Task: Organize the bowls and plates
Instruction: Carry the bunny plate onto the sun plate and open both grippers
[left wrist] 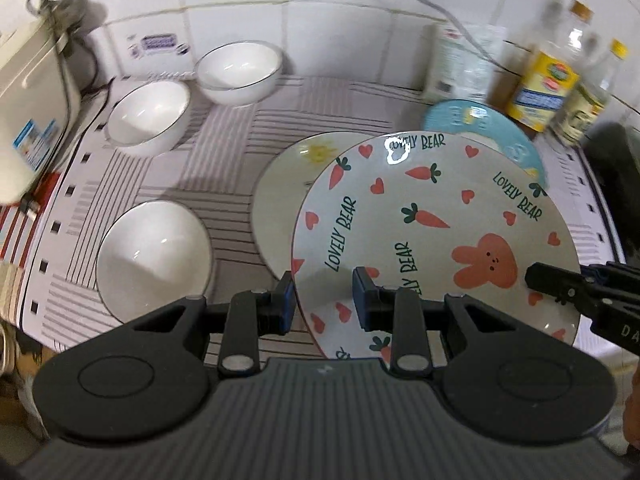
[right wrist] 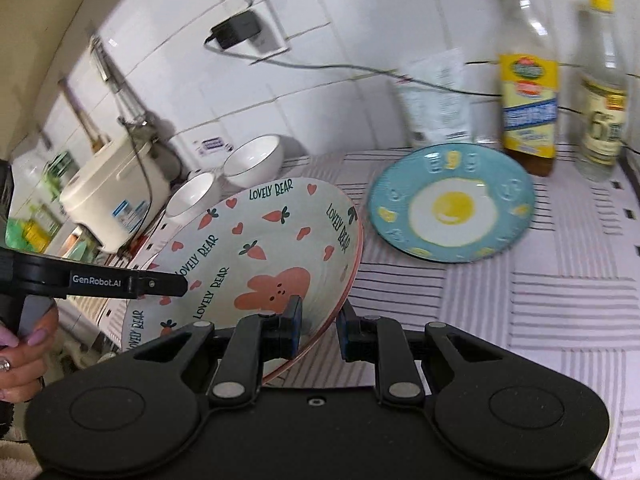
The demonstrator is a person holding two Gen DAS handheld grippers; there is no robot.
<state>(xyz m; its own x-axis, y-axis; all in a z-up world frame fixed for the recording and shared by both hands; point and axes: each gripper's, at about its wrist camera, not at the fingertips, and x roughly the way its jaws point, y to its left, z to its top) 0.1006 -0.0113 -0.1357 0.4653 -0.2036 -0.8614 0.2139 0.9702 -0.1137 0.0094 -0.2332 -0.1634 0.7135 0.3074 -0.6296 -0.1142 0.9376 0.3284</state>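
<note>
Both grippers, left gripper and right gripper, pinch the rabbit plate; only the right view shows the egg plate whole.

Illumination: bright, even, overhead indoor light. Specular glare appears on the carrot-print plate rim. Soft shadows surround the white bowls. Motion blur affects the bottles. Fisheye distortion bends tile lines; corners vignette dark.

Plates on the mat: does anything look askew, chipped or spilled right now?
Only the bunny plate sits off level: it is tilted, lifted by its rim between the left tool and the right tool, over the cream plate. The egg plate lies flat. No chips or spills show.
</note>
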